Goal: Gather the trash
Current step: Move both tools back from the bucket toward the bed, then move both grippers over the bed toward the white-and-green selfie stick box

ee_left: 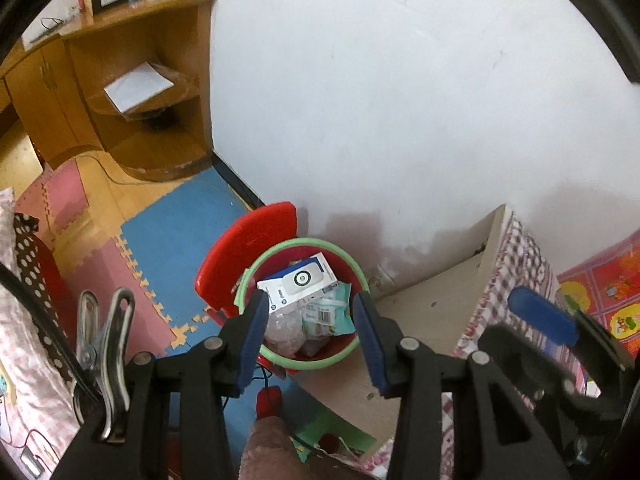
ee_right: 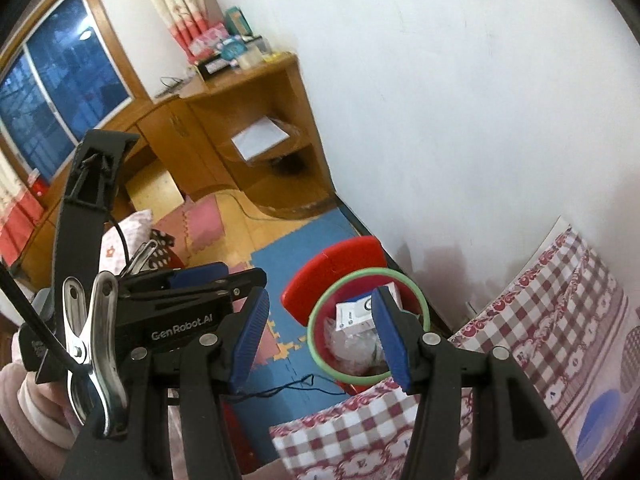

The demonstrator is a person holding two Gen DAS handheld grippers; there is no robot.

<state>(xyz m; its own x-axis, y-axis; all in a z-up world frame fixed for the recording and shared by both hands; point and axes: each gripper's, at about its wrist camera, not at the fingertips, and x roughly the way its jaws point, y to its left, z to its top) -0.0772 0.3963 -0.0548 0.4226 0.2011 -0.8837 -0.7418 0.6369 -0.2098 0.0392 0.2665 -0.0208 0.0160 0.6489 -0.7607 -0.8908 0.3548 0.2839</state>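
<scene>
— Two grippers on the list? State of each.

— Two. Left gripper [ee_left: 310, 336]: jaws apart, nothing between the blue pads [ee_left: 252, 340], released. Right gripper [ee_right: 324, 340]: same, jaws spread, empty. Both hang above the bin, clear of it. On the body of the left gripper, as the right wrist view shows it, white lettering reads "GenRobot.AI".

— Bins?

— One red trash bin [ee_left: 340, 354] with a pale green ring [ee_left: 256, 264] round its rim, standing on the floor against the white wall [ee_left: 400, 100], between a bed end [ee_left: 440, 300] and the foam mats. One red lid [ee_left: 240, 256], tipped up behind it.

— Trash inside, counted.

— One white-and-blue carton [ee_left: 298, 286] printed with a round black-and-white device; its small print cannot be read. One pale green wipes-type packet [ee_left: 328, 312] with a barcode label, text too small. Some crumpled clear plastic [ee_left: 282, 326], number of pieces uncertain. All of it lies inside the bin.

— Floor?

— Interlocking foam mats: blue [ee_left: 176, 240] and pink [ee_left: 64, 196] tiles; several, edges cut off. One thin dark cord [ee_right: 288, 384] across the blue mat.

— Furniture?

— One wooden corner cabinet [ee_left: 80, 92] with open shelves; one white sheet [ee_left: 136, 86] on the upper shelf. One red-checked bed cover [ee_right: 520, 340]. One window [ee_right: 60, 88], dark outside.
</scene>
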